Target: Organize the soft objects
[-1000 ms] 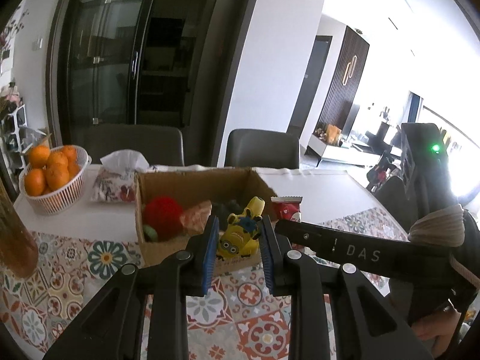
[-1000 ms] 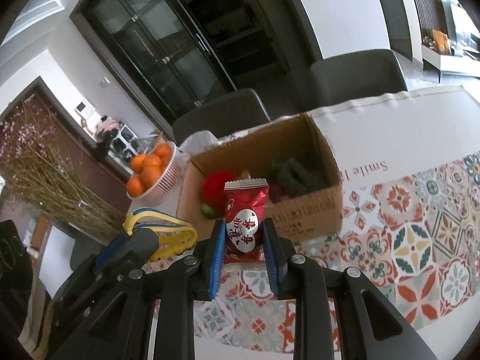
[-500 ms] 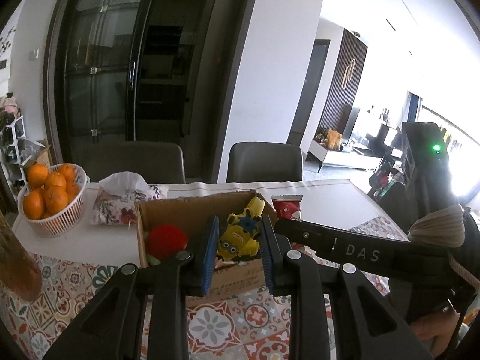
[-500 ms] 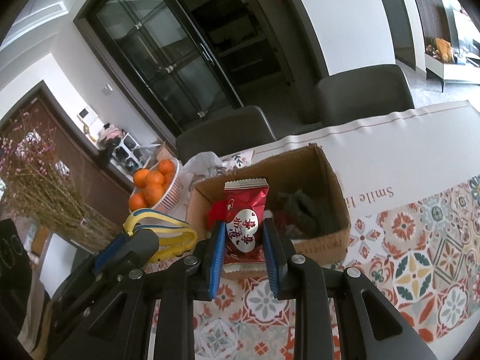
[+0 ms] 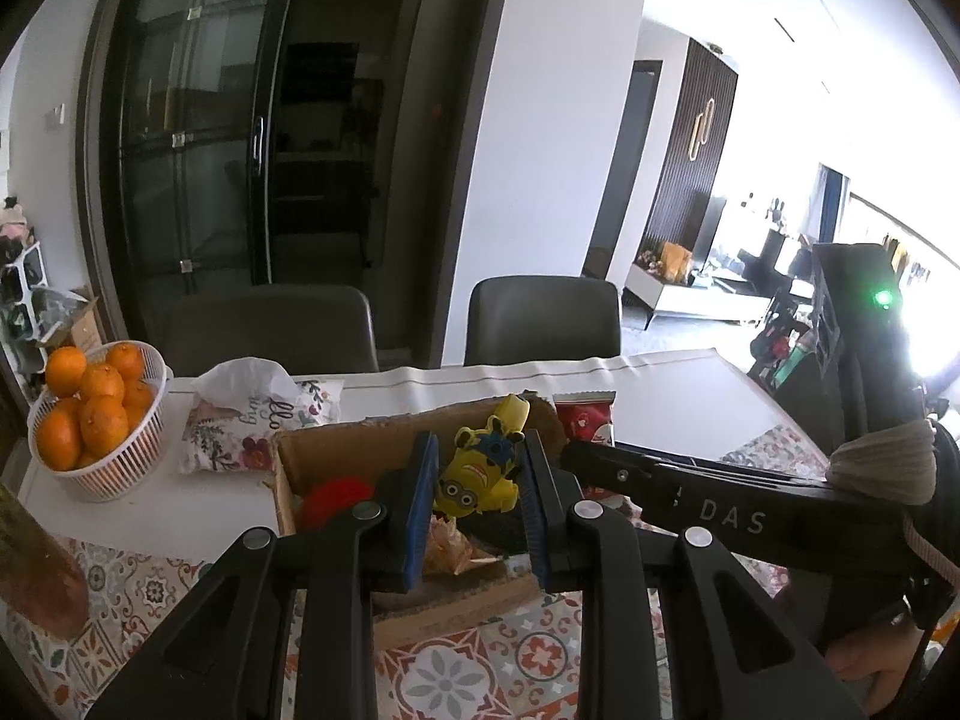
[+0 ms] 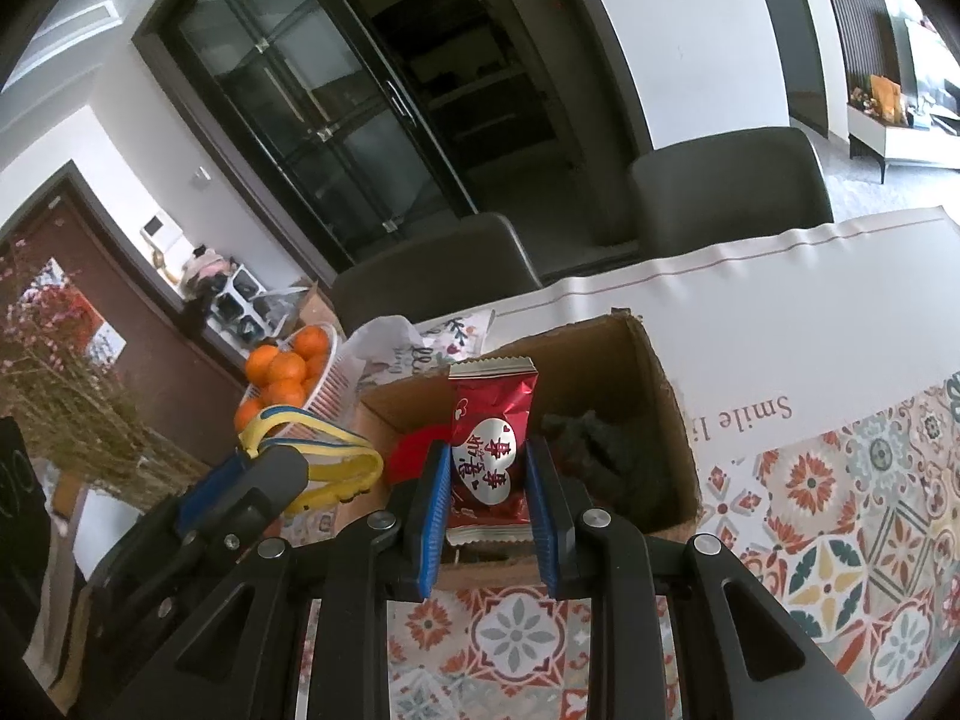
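Both grippers have drawn back from the cardboard box [image 5: 360,450]; the left gripper [image 5: 477,483] clamps a yellow toy [image 5: 480,468] above it. From the right wrist, the right gripper [image 6: 489,480] pinches a red packet [image 6: 489,426] over the box front; its slick foil might slip out short of the box.

A white basket of oranges [image 5: 90,420] sits beside a floral tissue pack [image 5: 252,420].
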`<act>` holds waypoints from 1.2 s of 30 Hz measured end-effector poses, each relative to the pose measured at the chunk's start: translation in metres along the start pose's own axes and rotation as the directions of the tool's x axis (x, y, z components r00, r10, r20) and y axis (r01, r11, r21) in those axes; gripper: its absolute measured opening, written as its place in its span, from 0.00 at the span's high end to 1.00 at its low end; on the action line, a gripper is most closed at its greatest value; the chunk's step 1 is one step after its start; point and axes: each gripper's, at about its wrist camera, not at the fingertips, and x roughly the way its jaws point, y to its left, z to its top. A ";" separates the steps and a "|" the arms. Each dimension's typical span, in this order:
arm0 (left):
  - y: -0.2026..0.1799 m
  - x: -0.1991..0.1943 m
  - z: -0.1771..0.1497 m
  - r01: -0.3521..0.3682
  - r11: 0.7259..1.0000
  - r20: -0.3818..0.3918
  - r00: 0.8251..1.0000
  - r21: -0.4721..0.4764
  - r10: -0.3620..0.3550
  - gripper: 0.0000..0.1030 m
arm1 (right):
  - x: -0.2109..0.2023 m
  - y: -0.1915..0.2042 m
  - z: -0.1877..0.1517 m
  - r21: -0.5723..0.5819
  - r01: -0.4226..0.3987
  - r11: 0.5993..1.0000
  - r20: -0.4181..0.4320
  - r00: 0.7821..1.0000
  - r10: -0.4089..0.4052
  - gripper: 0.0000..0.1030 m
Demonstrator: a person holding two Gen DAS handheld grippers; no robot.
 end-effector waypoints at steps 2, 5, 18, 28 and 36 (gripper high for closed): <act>0.001 0.007 0.002 -0.007 1.000 -0.009 1.000 0.002 0.007 0.74 | 0.007 -0.003 0.003 -0.002 0.011 1.000 -0.007 1.000 -0.011 0.75; 0.005 0.019 0.003 -0.009 1.000 -0.031 0.999 -0.001 0.009 0.74 | 0.017 -0.007 0.007 0.001 0.019 1.000 -0.023 1.000 -0.019 0.74; 0.015 0.048 0.003 -0.048 0.999 -0.091 0.995 -0.019 0.046 0.44 | 0.026 -0.022 0.008 0.029 0.095 0.995 -0.063 0.994 -0.093 0.56; 0.015 0.012 -0.009 -0.176 0.983 -0.073 0.982 -0.054 0.171 0.22 | -0.018 -0.007 -0.011 -0.033 0.179 0.983 0.019 0.984 -0.179 0.45; 0.008 -0.037 -0.021 -0.224 0.974 -0.037 0.974 -0.038 0.223 0.10 | -0.071 0.015 -0.042 -0.065 0.235 0.970 0.104 0.968 -0.227 0.34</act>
